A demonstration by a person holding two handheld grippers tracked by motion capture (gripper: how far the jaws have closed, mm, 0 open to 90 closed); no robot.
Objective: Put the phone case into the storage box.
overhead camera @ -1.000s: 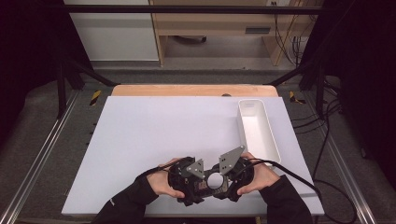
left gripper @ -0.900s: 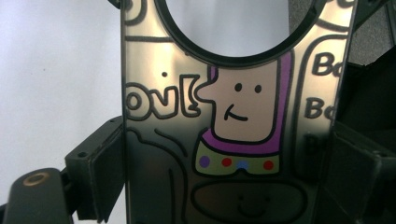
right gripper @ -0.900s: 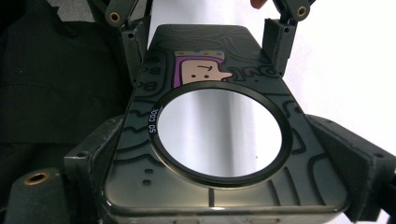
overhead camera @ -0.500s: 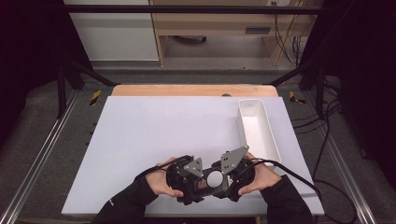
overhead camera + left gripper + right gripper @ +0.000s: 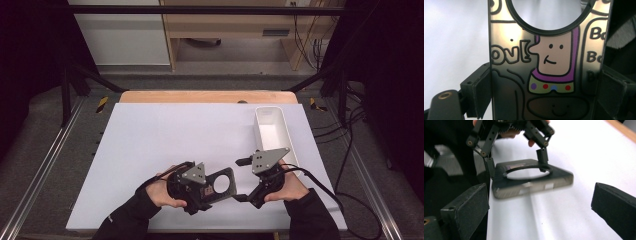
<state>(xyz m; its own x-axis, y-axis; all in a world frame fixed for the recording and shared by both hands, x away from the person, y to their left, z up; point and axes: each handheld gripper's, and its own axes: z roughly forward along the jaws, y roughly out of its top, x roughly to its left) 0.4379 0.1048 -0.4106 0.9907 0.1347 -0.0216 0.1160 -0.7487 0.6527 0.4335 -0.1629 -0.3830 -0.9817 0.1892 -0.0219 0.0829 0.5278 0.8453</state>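
A flat dark plate with a large round hole (image 5: 220, 184) hangs just above the white table sheet (image 5: 170, 135) near the front edge. My left gripper (image 5: 209, 190) is shut on its near end. In the left gripper view the plate (image 5: 549, 62) carries a cartoon print of a purple-hooded figure and stands between both pads (image 5: 482, 92). My right gripper (image 5: 242, 180) is open just to the right of the plate, with a gap between them. In the right gripper view the plate (image 5: 531, 180) lies ahead, beyond my open right gripper (image 5: 541, 207), and the left gripper's fingers (image 5: 542, 155) clamp its far end.
A long white tray (image 5: 272, 132) stands at the right side of the table, just behind my right hand. Wooden table edge (image 5: 205, 96) runs along the back. Metal rails flank both sides, and cables (image 5: 345, 165) trail at the right.
My right gripper has drawn back to the right, away from the plate, and now stands open. The plate stays in my left gripper.
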